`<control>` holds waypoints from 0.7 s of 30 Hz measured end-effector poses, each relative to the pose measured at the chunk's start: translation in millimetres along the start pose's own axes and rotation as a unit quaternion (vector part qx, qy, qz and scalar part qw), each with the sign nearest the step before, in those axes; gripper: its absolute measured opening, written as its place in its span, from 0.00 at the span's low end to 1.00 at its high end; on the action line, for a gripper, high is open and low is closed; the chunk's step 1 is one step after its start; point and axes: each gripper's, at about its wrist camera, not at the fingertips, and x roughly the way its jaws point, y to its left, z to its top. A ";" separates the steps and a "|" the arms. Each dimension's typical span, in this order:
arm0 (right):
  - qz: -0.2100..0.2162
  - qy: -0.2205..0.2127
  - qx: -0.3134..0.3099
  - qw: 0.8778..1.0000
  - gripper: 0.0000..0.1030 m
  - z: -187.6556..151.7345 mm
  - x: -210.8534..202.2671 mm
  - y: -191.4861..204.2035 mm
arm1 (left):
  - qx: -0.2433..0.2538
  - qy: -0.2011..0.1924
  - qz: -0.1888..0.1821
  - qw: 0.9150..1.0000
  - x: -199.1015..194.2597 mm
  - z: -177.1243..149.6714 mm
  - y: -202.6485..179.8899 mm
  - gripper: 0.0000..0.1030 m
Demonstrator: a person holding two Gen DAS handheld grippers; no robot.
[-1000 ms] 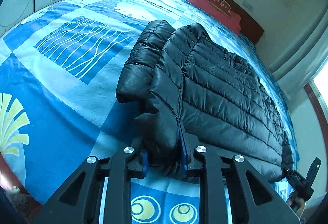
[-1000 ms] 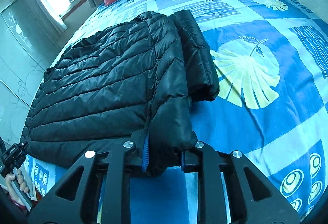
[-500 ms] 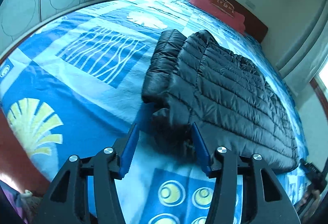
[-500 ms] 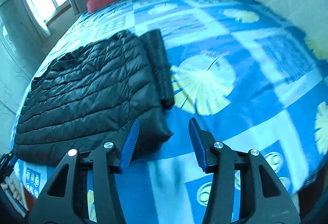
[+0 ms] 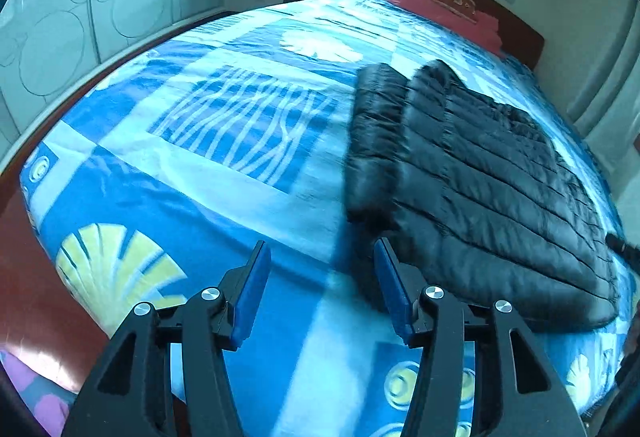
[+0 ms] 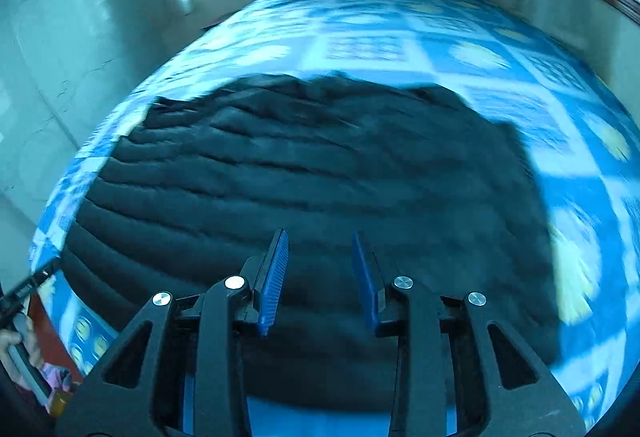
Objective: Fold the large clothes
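Black puffer jacket (image 5: 480, 177) lies flat on the bed (image 5: 200, 165), on the blue patterned bedspread, one sleeve folded in along its edge toward the bare spread

My left gripper (image 5: 320, 285): blue pads apart, nothing between them, only bedspread showing in the gap. Its jaws have just been opening and now stand off the cloth. The jacket's near corner sits just right of the right pad, near but not touching as far as I can see

My right gripper (image 6: 319, 277): pads apart, narrower than the left; its jaws opened and have just been closing partway, with no fabric pinched between them. This view is blurred. It hangs over the jacket (image 6: 320, 165) with quilted panel filling the view ahead

Relation that matters: from the left the jacket runs long, from near the pads away toward the red pillow (image 5: 436, 3) at the headboard. From the right the quilt lines run crosswise. I judge the right hand better placed for the next fold, being over the garment; the left sits off its corner

Writing: a gold emblem on the pillow, not legible. No brand visible on the jacket

The other hand (image 6: 16, 345) shows at the lower left of the right view, gripping its handle
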 end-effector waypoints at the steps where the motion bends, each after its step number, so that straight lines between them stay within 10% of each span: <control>1: 0.006 0.001 -0.006 1.000 0.32 8.0 7.3 8.6 | 0.000 -0.001 0.008 1.000 1.8 4.3 3.3 0.52; 21: -0.029 0.059 -0.013 0.998 0.31 1.9 89.7 35.3 | 0.014 0.015 0.012 1.000 40.6 50.7 4.9 0.52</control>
